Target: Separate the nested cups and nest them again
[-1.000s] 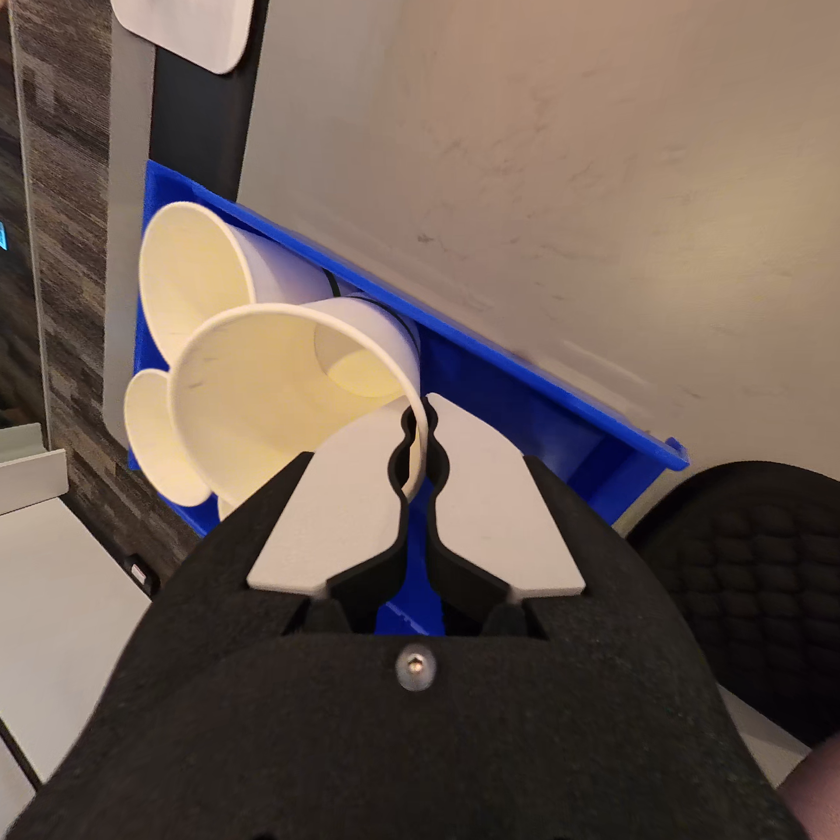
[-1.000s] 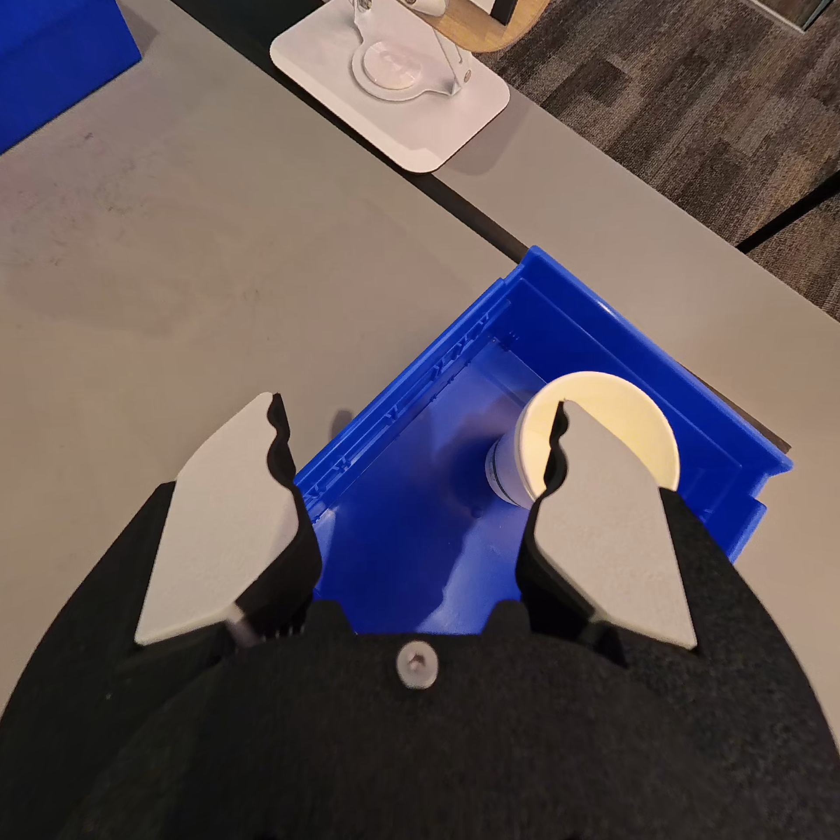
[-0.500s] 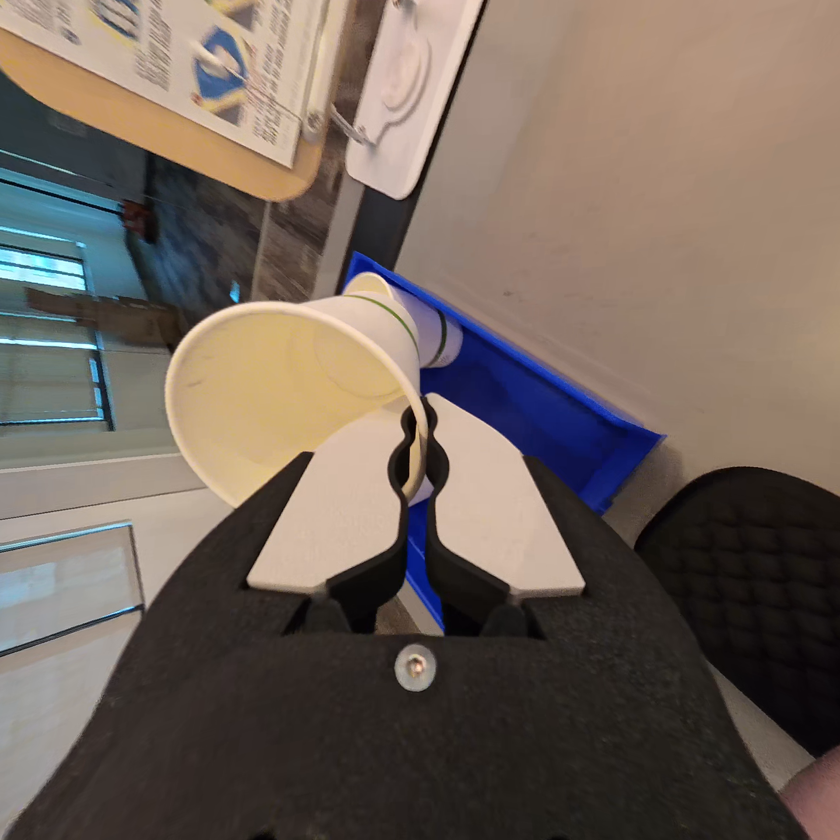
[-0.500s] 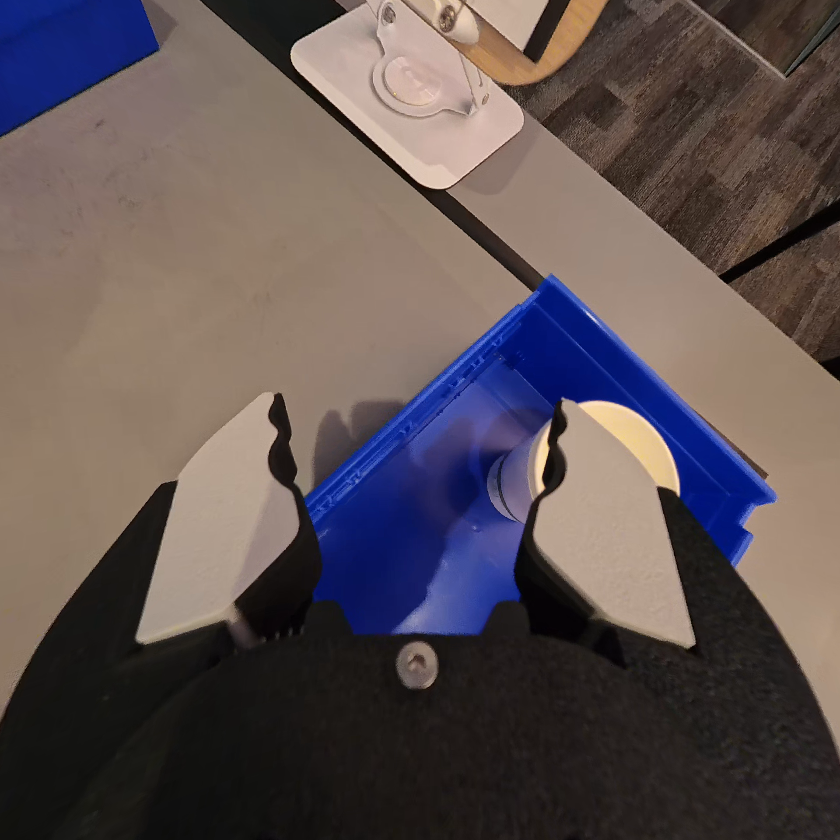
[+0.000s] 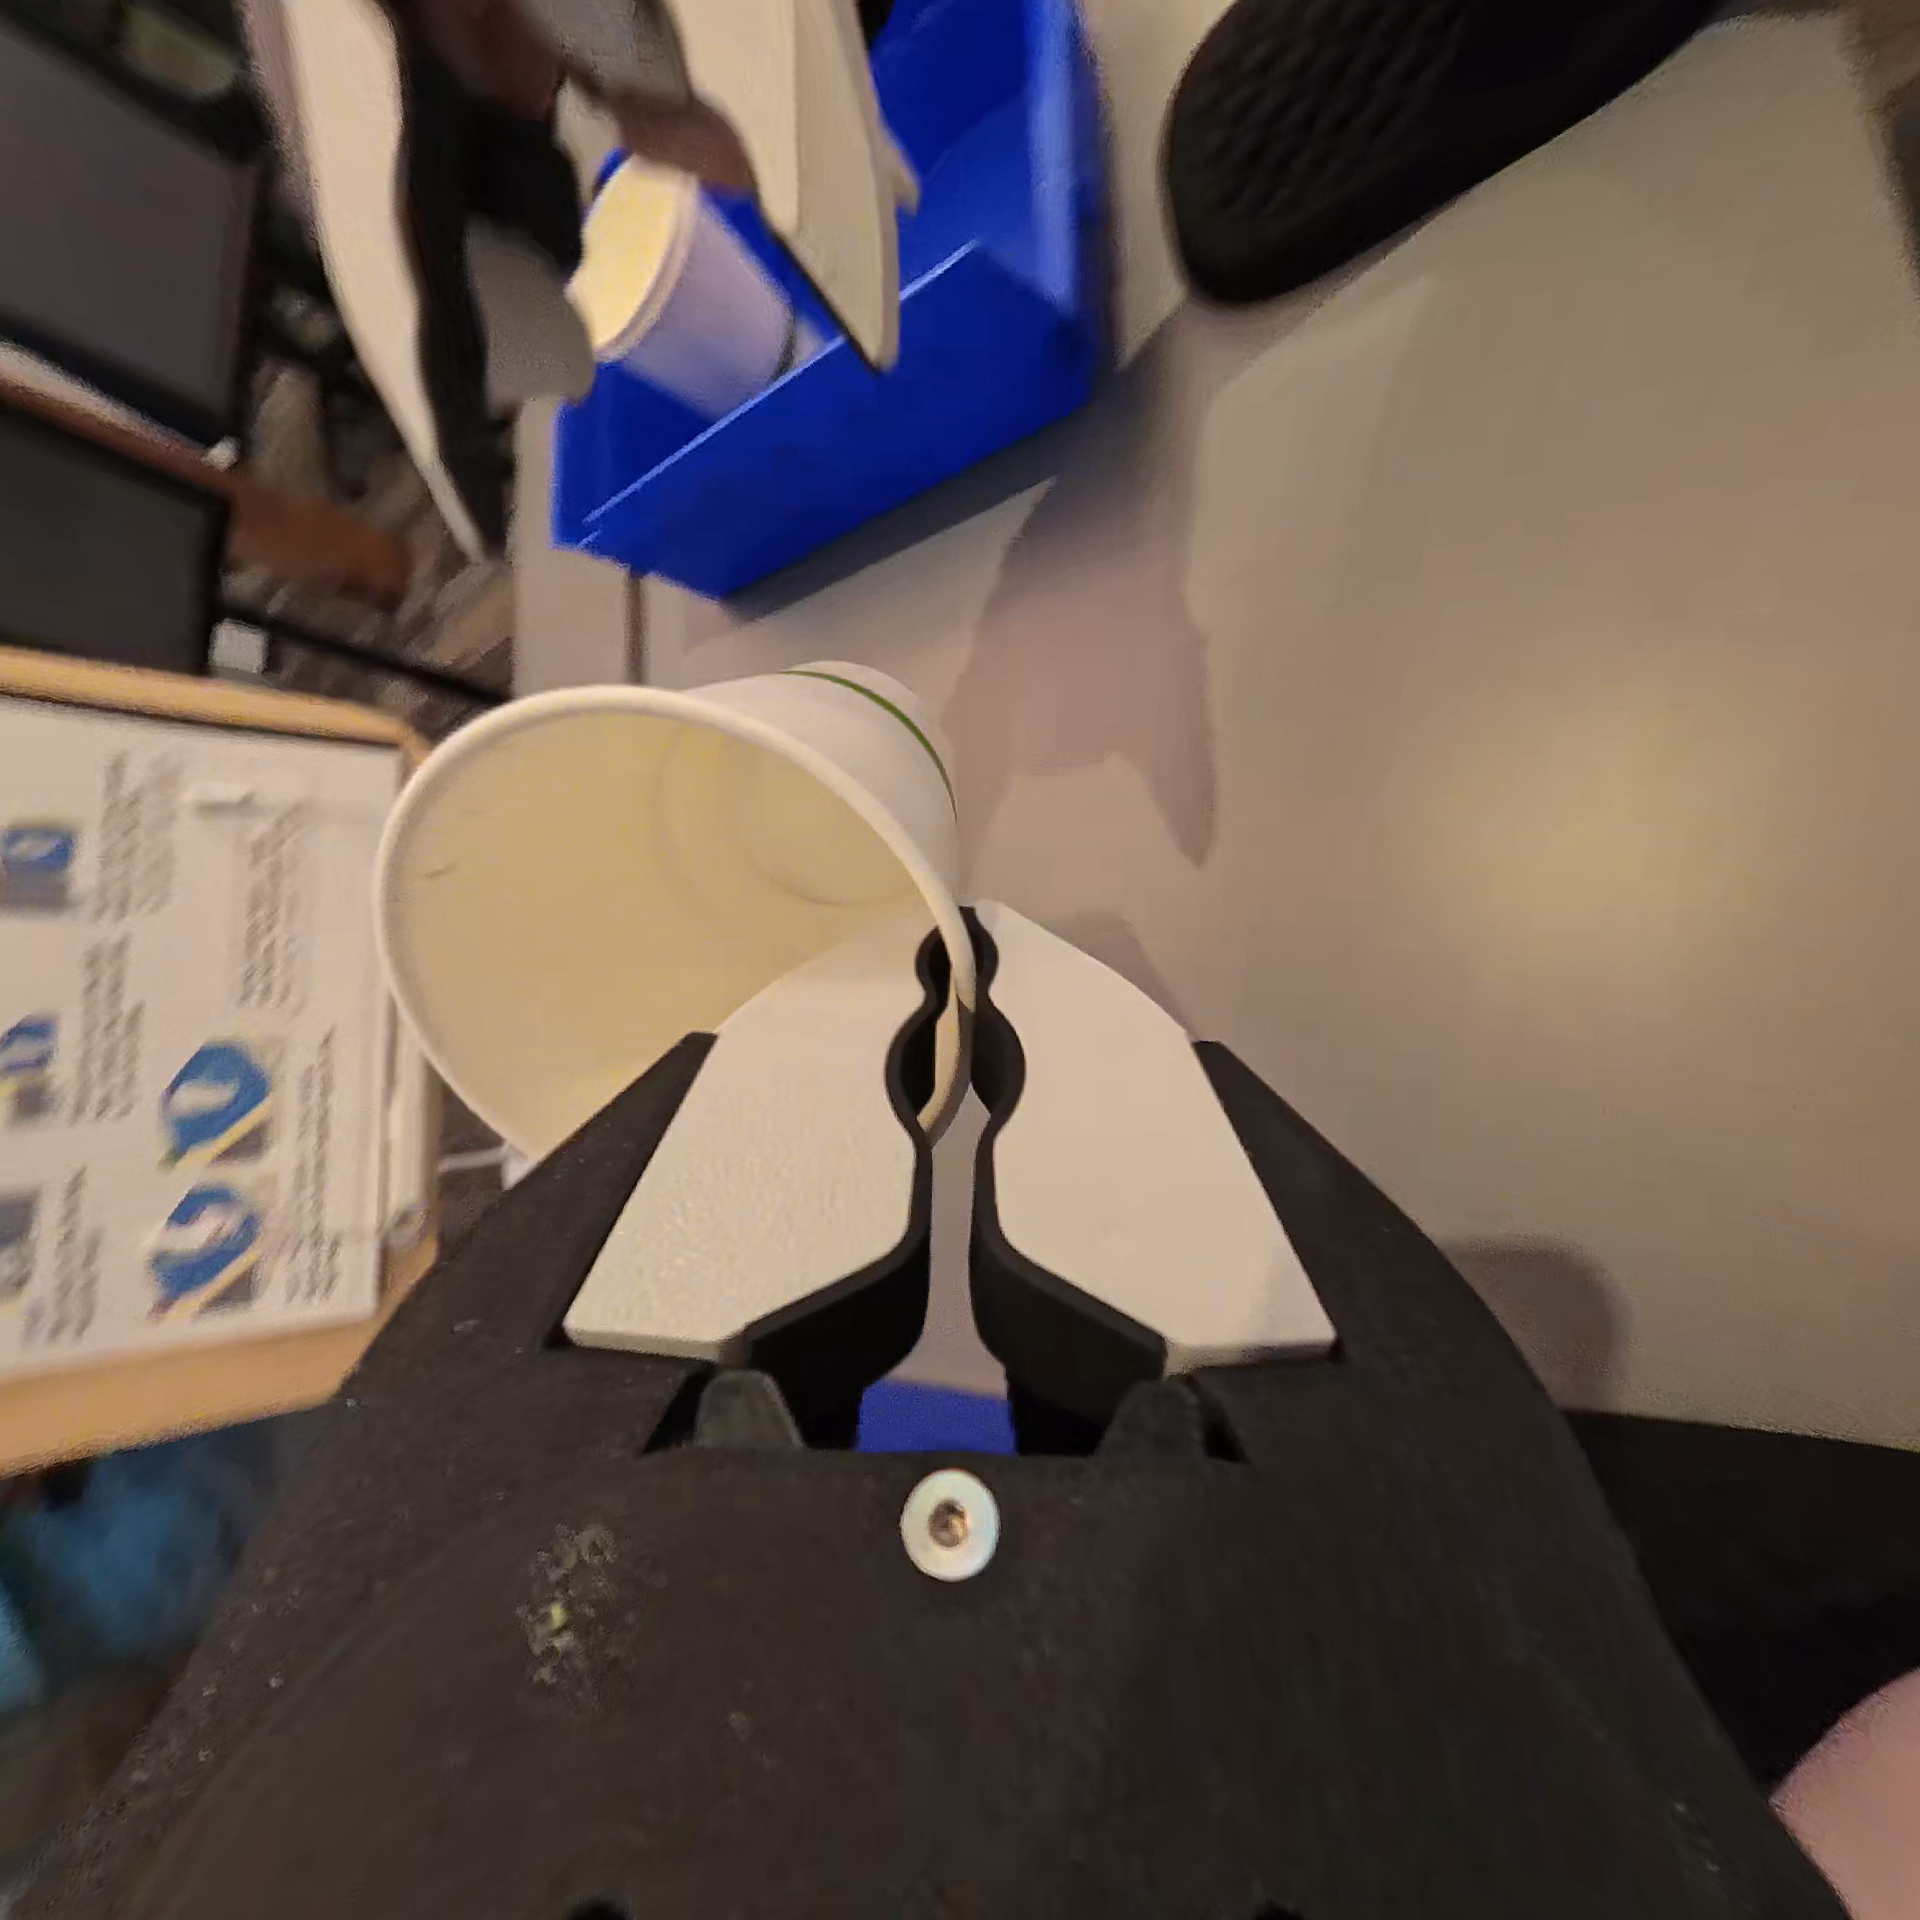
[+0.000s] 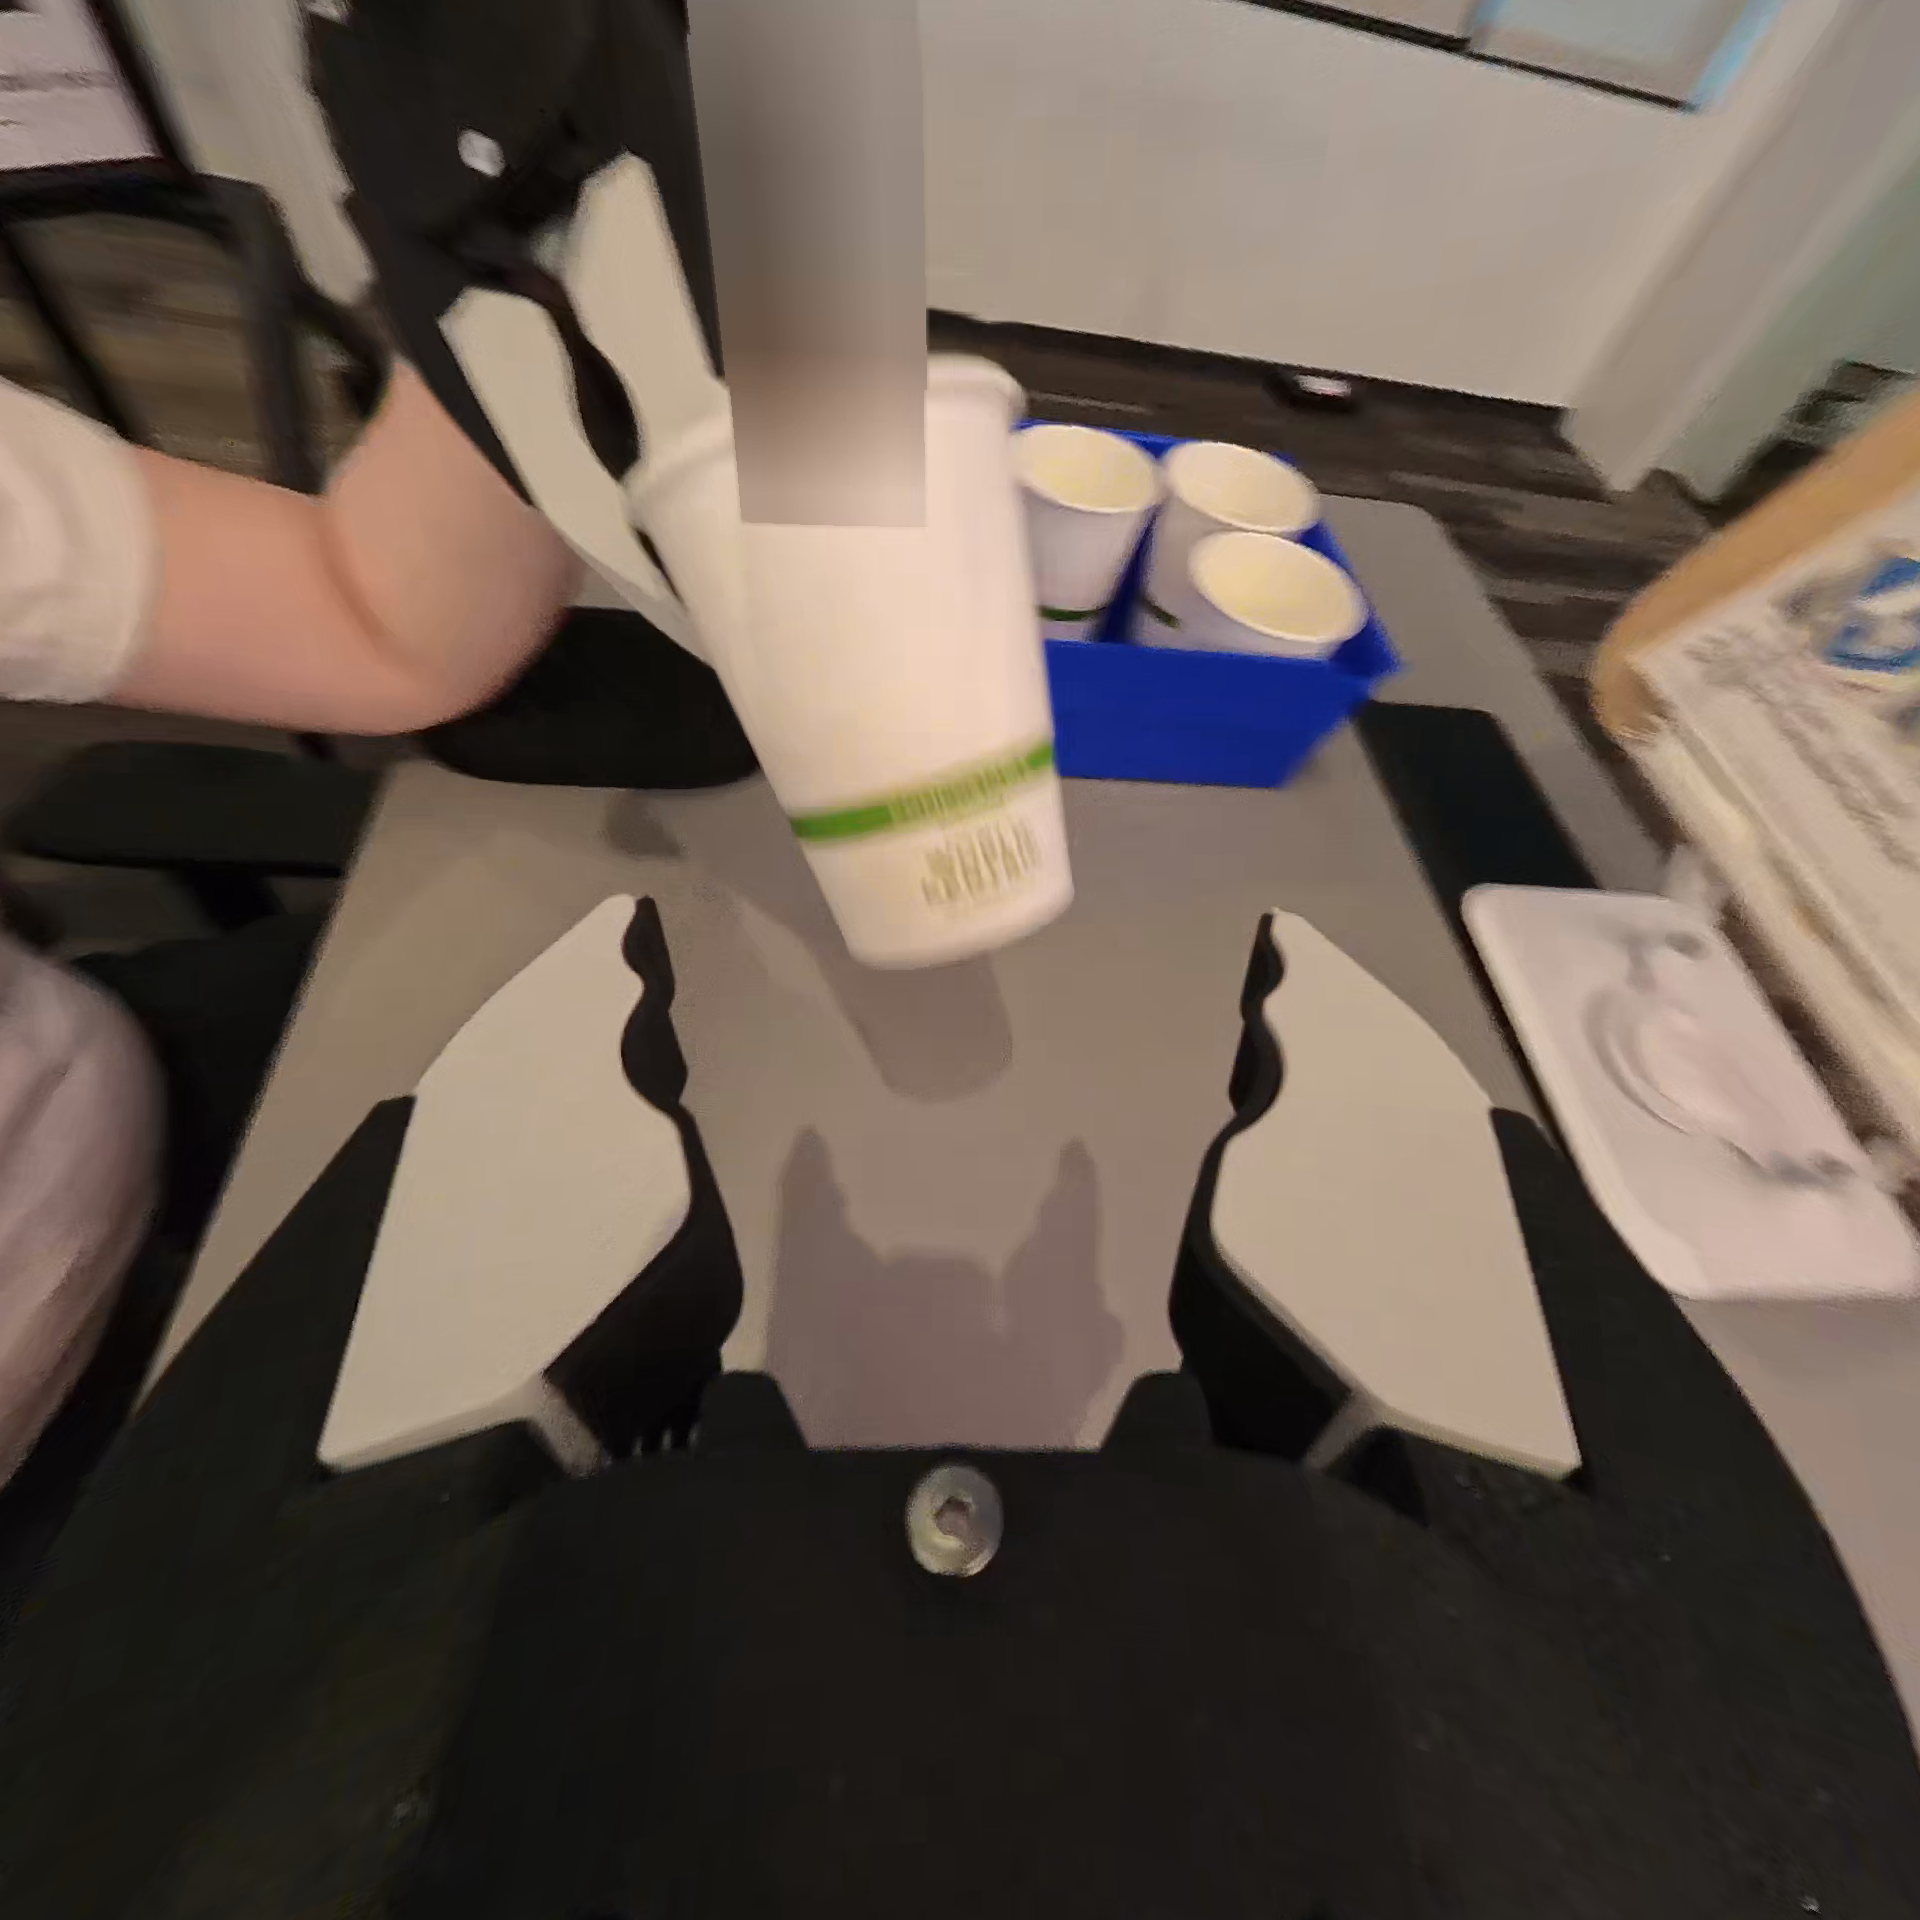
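Note:
My left gripper [image 5: 961,966] is shut on the rim of a white paper cup [image 5: 665,894] with a green stripe and holds it in the air over the grey table [image 5: 1558,727]. The right wrist view shows this cup [image 6: 904,707] hanging tilted, base down, just above the table. My right gripper [image 6: 951,966] is open and empty, a little short of the cup's base and facing it. Its fingers [image 5: 831,177] show blurred at the top of the left wrist view, above a blue bin [image 5: 831,457] with one cup [image 5: 675,281] lying in it.
A second blue bin [image 6: 1195,717] at the table's far end holds three upright cups [image 6: 1273,597]. A white stand base [image 6: 1662,1101] and a printed board [image 6: 1787,623] are at the right. A person's arm [image 6: 312,592] and a black chair [image 6: 603,707] are at the left.
My left gripper has carried the cup out of the bin of cups and over the open table. My right gripper has left its bin and turned toward the held cup, still open.

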`<state>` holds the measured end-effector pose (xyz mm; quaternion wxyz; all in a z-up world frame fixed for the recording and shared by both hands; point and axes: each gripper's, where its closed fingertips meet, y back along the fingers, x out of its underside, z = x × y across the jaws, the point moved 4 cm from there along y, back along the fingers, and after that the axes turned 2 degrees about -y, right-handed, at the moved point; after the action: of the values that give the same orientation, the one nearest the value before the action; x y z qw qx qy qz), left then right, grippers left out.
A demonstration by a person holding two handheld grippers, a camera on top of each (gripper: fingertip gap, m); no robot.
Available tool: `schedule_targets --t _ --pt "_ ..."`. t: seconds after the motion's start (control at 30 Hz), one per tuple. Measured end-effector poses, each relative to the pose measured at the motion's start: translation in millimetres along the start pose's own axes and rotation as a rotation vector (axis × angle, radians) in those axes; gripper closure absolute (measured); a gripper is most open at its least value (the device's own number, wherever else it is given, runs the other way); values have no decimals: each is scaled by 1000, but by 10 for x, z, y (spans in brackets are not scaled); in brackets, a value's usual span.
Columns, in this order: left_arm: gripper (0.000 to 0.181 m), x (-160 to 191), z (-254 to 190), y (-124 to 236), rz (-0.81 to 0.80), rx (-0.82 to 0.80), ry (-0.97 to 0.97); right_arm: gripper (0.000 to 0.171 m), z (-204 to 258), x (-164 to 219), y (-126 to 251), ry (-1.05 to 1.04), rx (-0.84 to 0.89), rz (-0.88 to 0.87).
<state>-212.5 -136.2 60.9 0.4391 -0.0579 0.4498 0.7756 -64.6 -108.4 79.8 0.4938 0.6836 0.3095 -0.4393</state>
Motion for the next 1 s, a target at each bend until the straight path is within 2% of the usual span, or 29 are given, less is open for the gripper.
schedule_targets --t 0.13,0.23,0.4,0.63,0.87,1.0 --pt "181 -110 -128 -200 -39 110 -35 66 190 69 -242 44 -112 60" --pt "181 -153 -187 -286 -57 158 -44 68 297 80 -350 -3 -233 31" --pt "181 -176 -262 -365 -57 209 -62 71 429 195 -510 -30 -361 89" --pt "181 -189 -341 -428 -41 248 -85 84 428 290 -590 -49 -379 139" --pt "179 -172 -382 -482 -16 269 -95 85 448 382 -610 -46 -406 191" --pt "151 -182 -280 -473 -23 201 -41 86 434 391 -625 -68 -419 183"
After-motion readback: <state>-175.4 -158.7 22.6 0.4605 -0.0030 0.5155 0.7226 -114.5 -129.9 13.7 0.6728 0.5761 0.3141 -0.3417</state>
